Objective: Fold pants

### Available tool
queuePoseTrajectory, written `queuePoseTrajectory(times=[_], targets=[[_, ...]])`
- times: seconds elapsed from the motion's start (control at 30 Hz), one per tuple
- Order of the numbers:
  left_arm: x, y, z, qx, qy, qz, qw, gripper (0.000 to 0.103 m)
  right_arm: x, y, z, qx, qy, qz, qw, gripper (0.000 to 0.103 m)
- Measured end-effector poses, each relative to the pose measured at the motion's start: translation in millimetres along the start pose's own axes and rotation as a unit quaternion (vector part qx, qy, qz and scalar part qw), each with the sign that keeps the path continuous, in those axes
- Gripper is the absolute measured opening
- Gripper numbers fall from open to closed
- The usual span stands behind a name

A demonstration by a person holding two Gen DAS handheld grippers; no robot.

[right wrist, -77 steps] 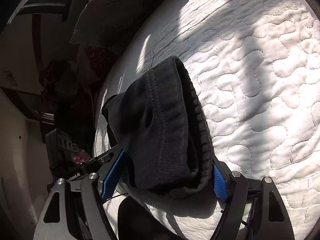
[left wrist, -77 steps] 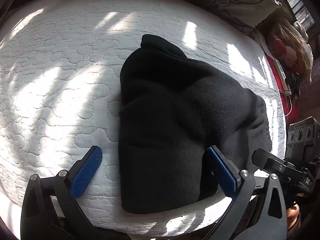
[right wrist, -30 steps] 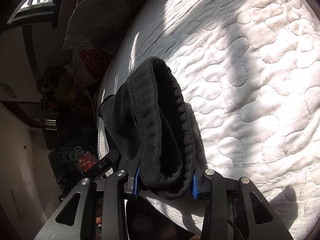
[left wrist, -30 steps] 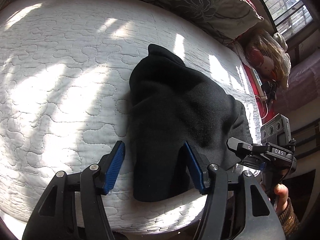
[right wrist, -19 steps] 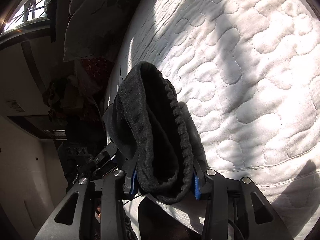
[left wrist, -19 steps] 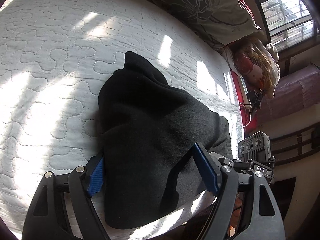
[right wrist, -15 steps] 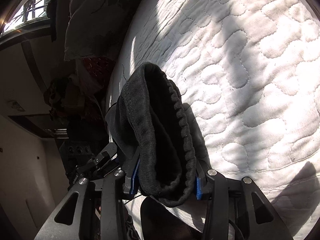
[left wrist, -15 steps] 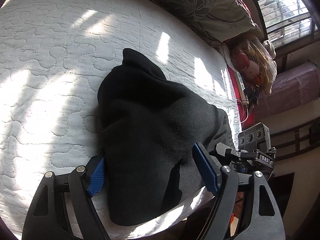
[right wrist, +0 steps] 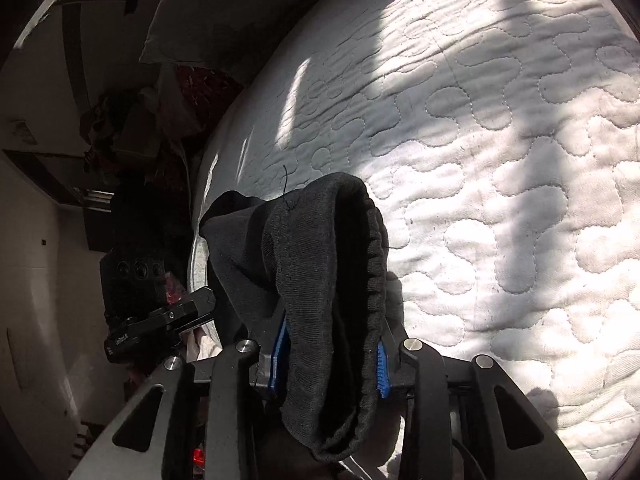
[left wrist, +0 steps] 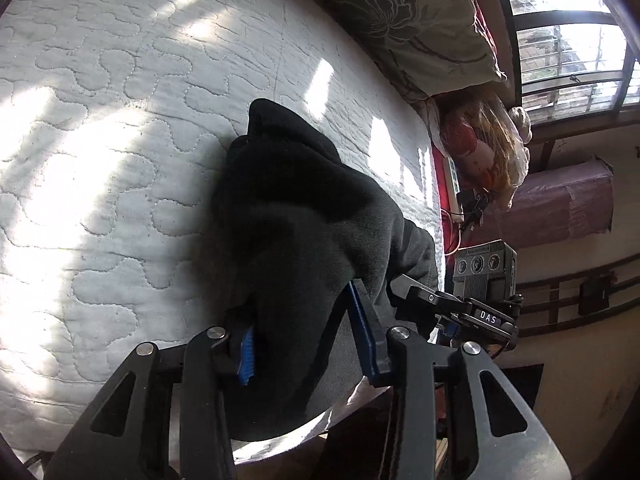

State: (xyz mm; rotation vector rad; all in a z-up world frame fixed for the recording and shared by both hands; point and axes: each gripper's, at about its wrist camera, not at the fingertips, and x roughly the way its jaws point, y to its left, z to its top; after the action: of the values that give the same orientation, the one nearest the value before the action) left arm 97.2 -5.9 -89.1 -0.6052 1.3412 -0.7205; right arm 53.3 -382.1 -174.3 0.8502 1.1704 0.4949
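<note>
Both my grippers were closing on the pants [left wrist: 304, 240]; cloth lay between the pads of my left gripper [left wrist: 308, 340] and my right gripper [right wrist: 330, 354], each pinching a thick bunch. To fold cleanly, I judged both grips should bite through all layers and lift evenly, keeping the edge taut. The pants were black and fleecy, already bundled, ribbed band nearest my right fingers, heaped ahead on the white quilt [left wrist: 100, 160].

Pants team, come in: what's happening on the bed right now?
Left gripper, right gripper closing, pants bunched between both. Pants at mattress edge. Nothing in the way.
</note>
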Motion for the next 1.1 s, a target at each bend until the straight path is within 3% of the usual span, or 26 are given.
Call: queuePoseTrajectory(times=[0.2,0.3,0.43,0.6,0.7,0.73,0.77,0.83,0.87,0.93,1.0,1.07,1.1], targets=[[-9.3,-9.3,-10.8,-0.001,-0.003,0.004,1.0000,0.027,-34.2,-0.3,-22.6,0.007,-0.023,0.029,0.999,0.029],[-13.6,-15.3,-2.8,-0.006,-0.011,0.004,0.9999,0.027,-38.0,3.3,-25.8,0.005,-0.020,0.021,1.000,0.029],[-32.2,-21.0,26.0,-0.003,-0.039,0.003,0.9992,0.027,-30.6,22.3,-6.9,0.009,-0.026,0.027,0.999,0.029],[-60.4,-21.4,79.1,-0.001,-0.092,0.028,0.9953,0.027,-10.8,58.7,34.4,-0.003,-0.040,0.043,0.998,0.029],[-65.8,-4.8,106.2,-0.015,-0.117,0.074,0.9903,0.027,15.0,70.0,62.9,0.002,-0.042,0.047,0.998,0.032],[-62.9,2.2,113.6,-0.017,-0.121,0.112,0.9863,0.027,24.9,71.6,70.5,0.002,-0.044,0.039,0.998,0.033],[-57.5,12.8,118.7,-0.022,-0.121,0.174,0.9770,0.027,35.2,71.5,77.8,-0.003,-0.046,0.024,0.999,0.033],[-50.6,35.1,123.2,-0.033,-0.098,0.233,0.9669,0.027,52.1,65.6,86.3,-0.009,-0.051,-0.039,0.998,0.036],[-52.3,42.2,120.9,-0.039,-0.092,0.226,0.9688,0.027,57.7,58.9,88.7,-0.004,-0.045,-0.062,0.997,0.037],[-66.4,42.3,112.5,-0.025,-0.116,0.202,0.9722,0.027,50.1,44.9,86.1,0.016,-0.051,-0.043,0.998,0.041],[-74.4,24.9,108.6,0.005,-0.137,0.196,0.9709,0.027,29.6,41.6,81.8,0.006,-0.079,-0.041,0.996,0.044],[-74.1,0.3,111.9,0.028,-0.143,0.166,0.9753,0.028,9.2,45.7,81.5,-0.008,-0.118,-0.056,0.991,0.048],[-69.6,-11.3,116.3,0.037,-0.138,0.147,0.9787,0.033,-0.5,50.7,80.1,-0.020,-0.138,-0.053,0.989,0.048]])
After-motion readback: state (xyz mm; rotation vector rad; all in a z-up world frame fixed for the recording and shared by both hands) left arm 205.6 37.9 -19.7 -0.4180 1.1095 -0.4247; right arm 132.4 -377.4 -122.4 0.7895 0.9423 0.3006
